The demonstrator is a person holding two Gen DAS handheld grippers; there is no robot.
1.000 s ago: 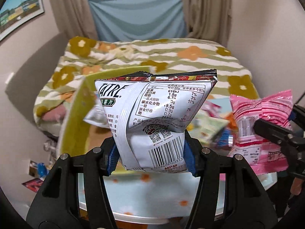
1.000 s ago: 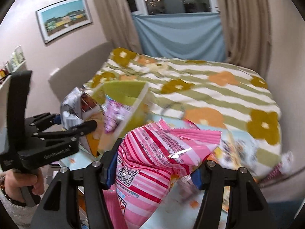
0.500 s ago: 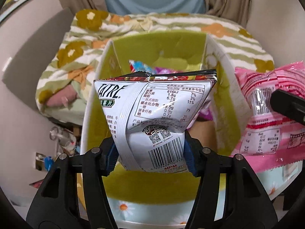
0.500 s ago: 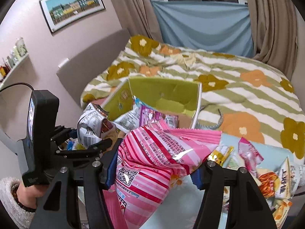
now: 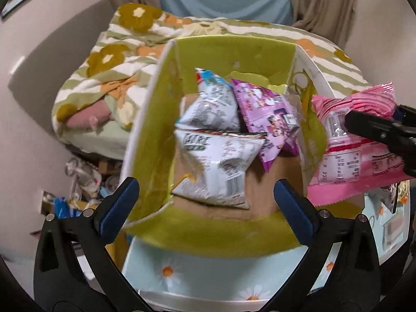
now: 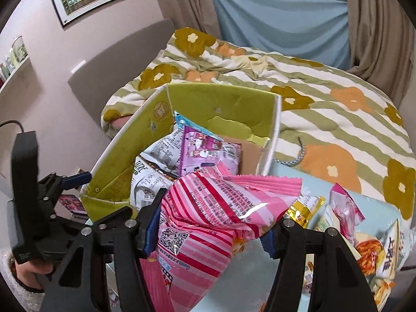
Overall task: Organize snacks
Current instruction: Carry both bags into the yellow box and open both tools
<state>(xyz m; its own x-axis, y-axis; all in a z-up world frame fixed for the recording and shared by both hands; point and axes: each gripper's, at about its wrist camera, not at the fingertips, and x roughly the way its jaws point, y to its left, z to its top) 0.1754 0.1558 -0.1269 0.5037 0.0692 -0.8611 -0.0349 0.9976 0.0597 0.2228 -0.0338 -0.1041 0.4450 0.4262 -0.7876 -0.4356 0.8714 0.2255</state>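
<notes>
My left gripper (image 5: 206, 195) is open and empty above the near edge of a green-lined cardboard box (image 5: 156, 119). A white chip bag (image 5: 215, 166) lies loose inside the box, beside another white bag (image 5: 210, 106) and a purple bag (image 5: 267, 114). My right gripper (image 6: 210, 223) is shut on a pink striped snack bag (image 6: 208, 221), held just right of the box; the bag shows in the left wrist view (image 5: 351, 156) too. The left gripper also shows in the right wrist view (image 6: 78, 179) at the box's left wall.
The box stands on a light blue daisy-print table (image 5: 197, 273). Several loose snack packets (image 6: 364, 236) lie on the table at the right. A bed with a flowered striped quilt (image 6: 325, 83) lies behind. Clutter sits on the floor at the left (image 5: 80, 179).
My left gripper opened and let go of the white chip bag, which dropped into the box. My right gripper moved closer to the box with the pink bag.
</notes>
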